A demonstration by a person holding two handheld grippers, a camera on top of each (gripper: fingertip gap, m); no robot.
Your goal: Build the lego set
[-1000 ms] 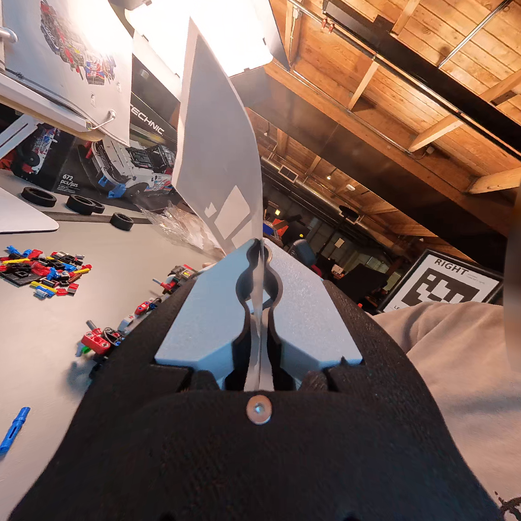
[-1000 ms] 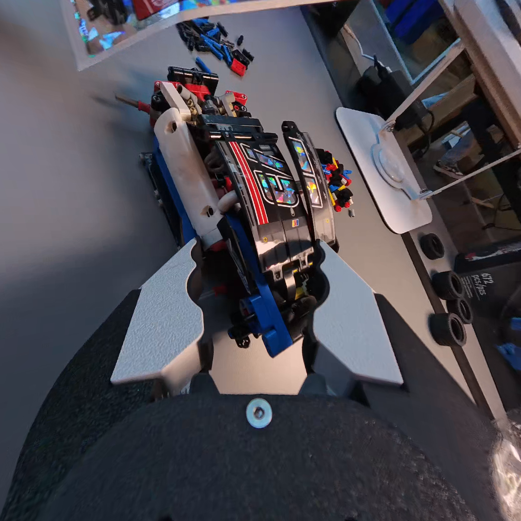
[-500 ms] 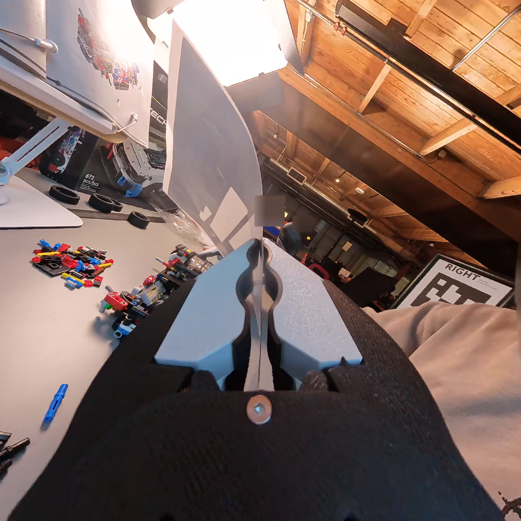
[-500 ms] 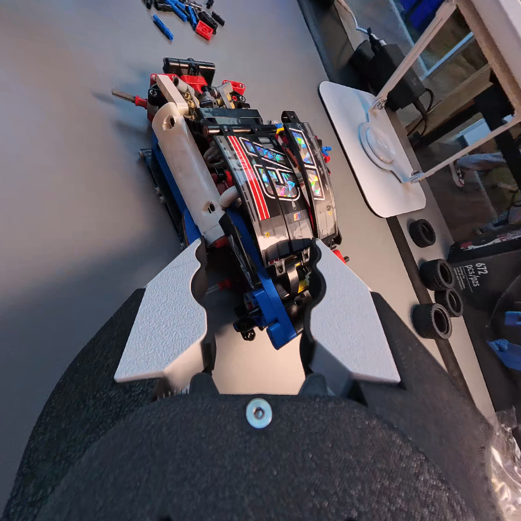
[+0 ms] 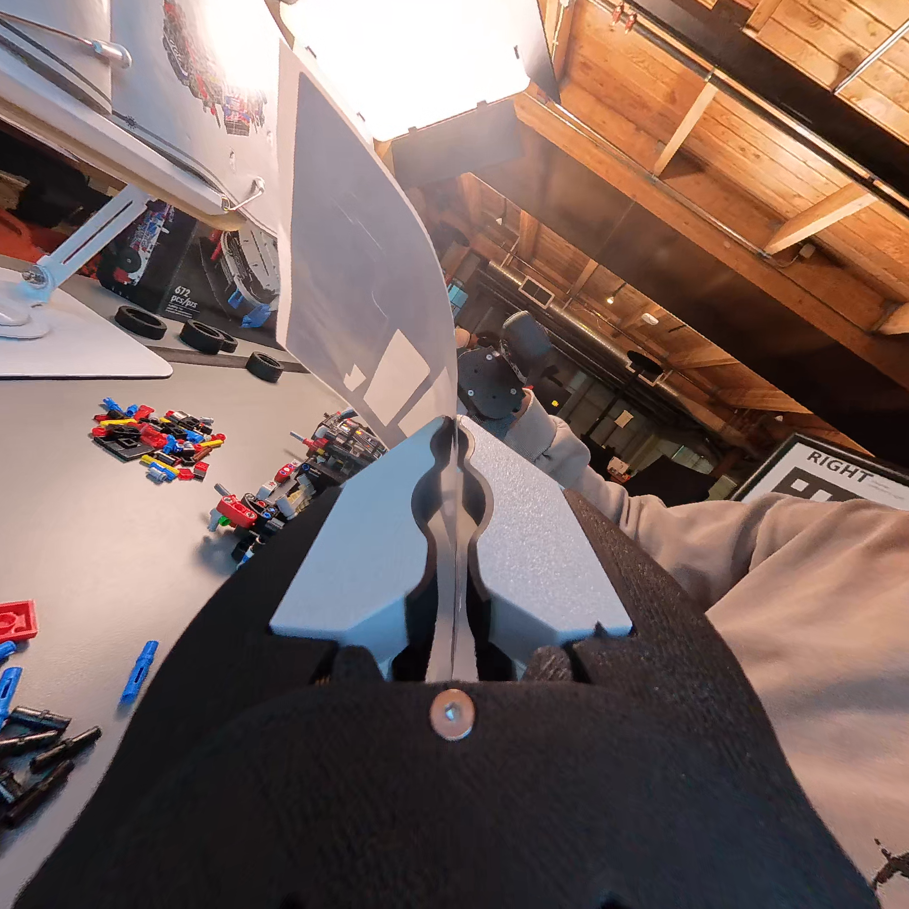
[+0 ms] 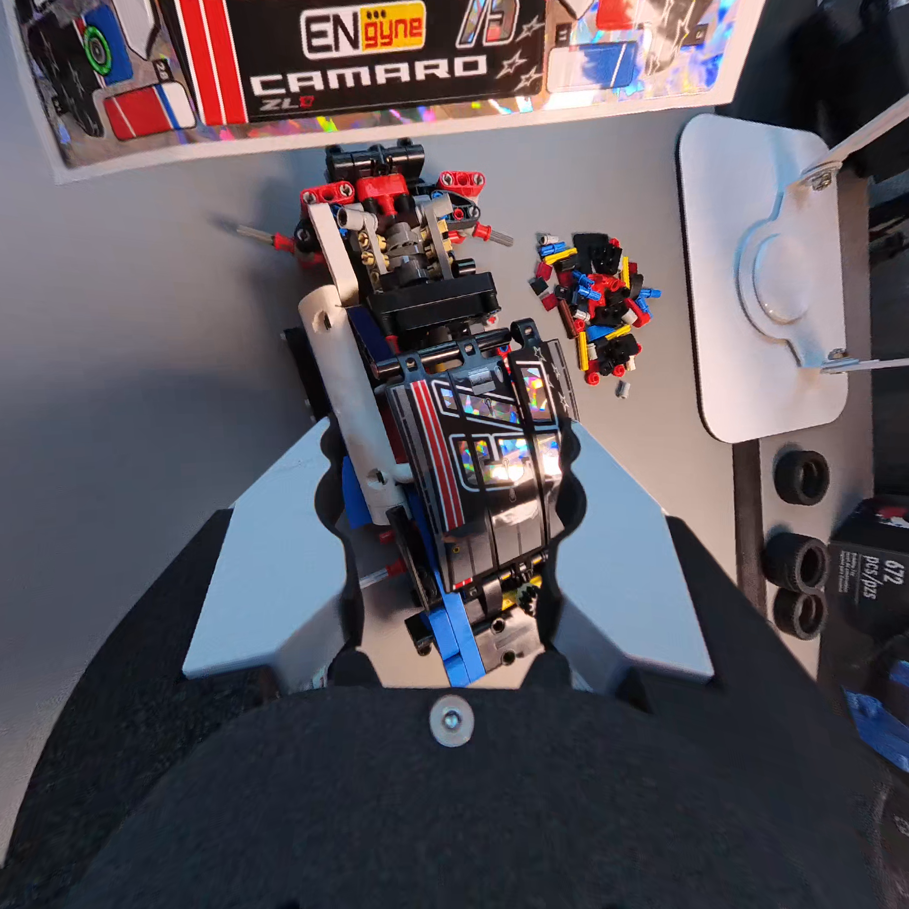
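We see the left hand-held gripper clamped on a sticker sheet, its two pale fingers pressed together on the sheet's lower edge. The sheet stands up out of the grip and curves leftward, its grey backing towards the camera. In the right wrist view the same sheet's printed, holographic face hangs just beyond the far end of the lego car.

The right hand-held gripper is spread apart, one finger on each side of the car's near end. Its right finger lies against the black stickered roof panel; we cannot tell whether the left finger touches the white side beam.

The lego car lies on the grey bench, with the red and black engine parts at its far end and blue beams at its near end. A pile of loose pieces sits just to the right of the car. Beyond that pile is the white base plate of a stand. Black tyres line the bench edge to the right of the car's near end, beside the black set box.

In the left wrist view, a blue pin lies alone on the bench, near the car and to its left.
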